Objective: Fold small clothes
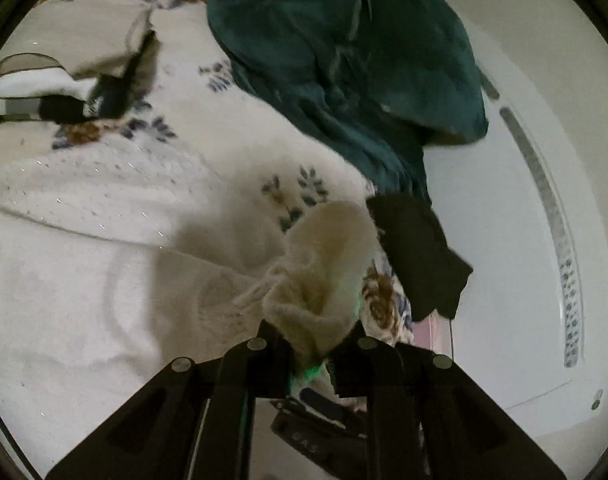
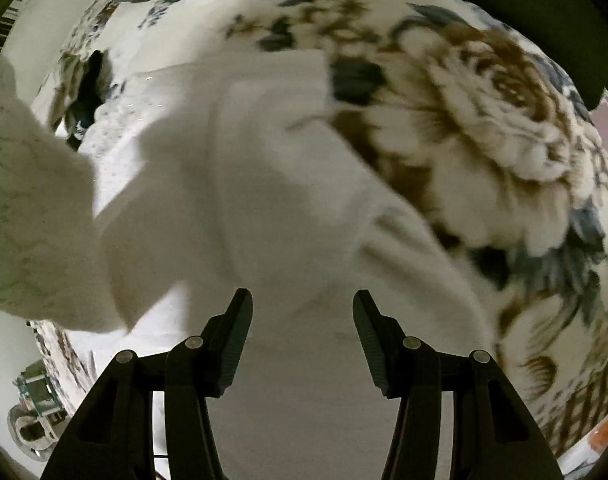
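Note:
A white knitted garment (image 1: 83,272) lies spread on a floral bedspread (image 1: 239,92). My left gripper (image 1: 310,344) is shut on a cream knitted part of it (image 1: 324,264), held bunched and lifted above the bed. In the right wrist view the white garment (image 2: 263,184) fills the middle, and the lifted cream part (image 2: 27,224) hangs at the left. My right gripper (image 2: 301,312) is open and empty, just above the garment's smooth white cloth.
A dark teal garment (image 1: 344,64) lies piled at the bed's far side, with a black cloth (image 1: 420,252) beside it near the bed edge. A black-and-white item (image 1: 63,96) lies at far left. The floral bedspread (image 2: 504,120) fills the right side.

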Available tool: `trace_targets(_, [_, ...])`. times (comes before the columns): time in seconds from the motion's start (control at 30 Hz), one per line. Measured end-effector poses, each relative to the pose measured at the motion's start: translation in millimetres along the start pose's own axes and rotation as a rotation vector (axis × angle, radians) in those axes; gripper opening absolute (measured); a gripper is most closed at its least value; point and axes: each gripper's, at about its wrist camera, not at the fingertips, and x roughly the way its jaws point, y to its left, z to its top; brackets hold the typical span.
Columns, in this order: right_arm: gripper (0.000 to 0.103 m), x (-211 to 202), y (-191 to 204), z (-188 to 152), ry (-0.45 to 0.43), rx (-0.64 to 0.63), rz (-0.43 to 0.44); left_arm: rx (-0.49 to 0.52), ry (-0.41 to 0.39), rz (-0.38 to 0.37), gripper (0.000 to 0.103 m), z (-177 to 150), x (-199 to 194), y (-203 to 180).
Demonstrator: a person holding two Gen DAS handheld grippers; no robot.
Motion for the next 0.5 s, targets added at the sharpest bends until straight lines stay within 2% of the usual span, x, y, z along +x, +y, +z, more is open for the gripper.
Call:
trace_targets(0.03, [0.055, -3, -9, 1, 0.002, 0.010, 0.010, 0.006, 0.000, 0.027, 0.040, -1, 0, -2])
trace_targets(0.07, [0.055, -6, -16, 2, 0.003, 0.022, 0.022, 0.008, -0.005, 0.055, 0.055, 0, -2, 0])
trace_targets(0.1, [0.055, -9, -22, 2, 0.001, 0.033, 0.035, 0.000, -0.015, 0.079, 0.086, 2, -7, 7])
trace_targets(0.13, [0.055, -14, -29, 4, -0.005, 0.048, 0.054, -0.015, -0.036, 0.099, 0.094, 3, -16, 17])
trace_targets(0.17, [0.055, -18, -35, 5, -0.014, 0.061, 0.072, -0.024, -0.054, 0.115, 0.094, 0, -20, 26])
trace_targets(0.27, [0.055, -34, -45, 10, -0.054, 0.104, 0.148, -0.081, -0.120, 0.228, 0.094, -1, -54, 79])
trace_targets(0.33, [0.055, -41, -48, 15, -0.081, 0.120, 0.194, -0.131, -0.151, 0.336, 0.094, -4, -78, 123])
trace_targets(0.43, [0.056, -41, -46, 25, -0.104, 0.142, 0.236, -0.196, -0.142, 0.472, 0.094, -15, -98, 183])
trace_targets(0.5, [0.056, -36, -43, 34, -0.107, 0.155, 0.223, -0.241, -0.126, 0.514, 0.094, -22, -100, 213])
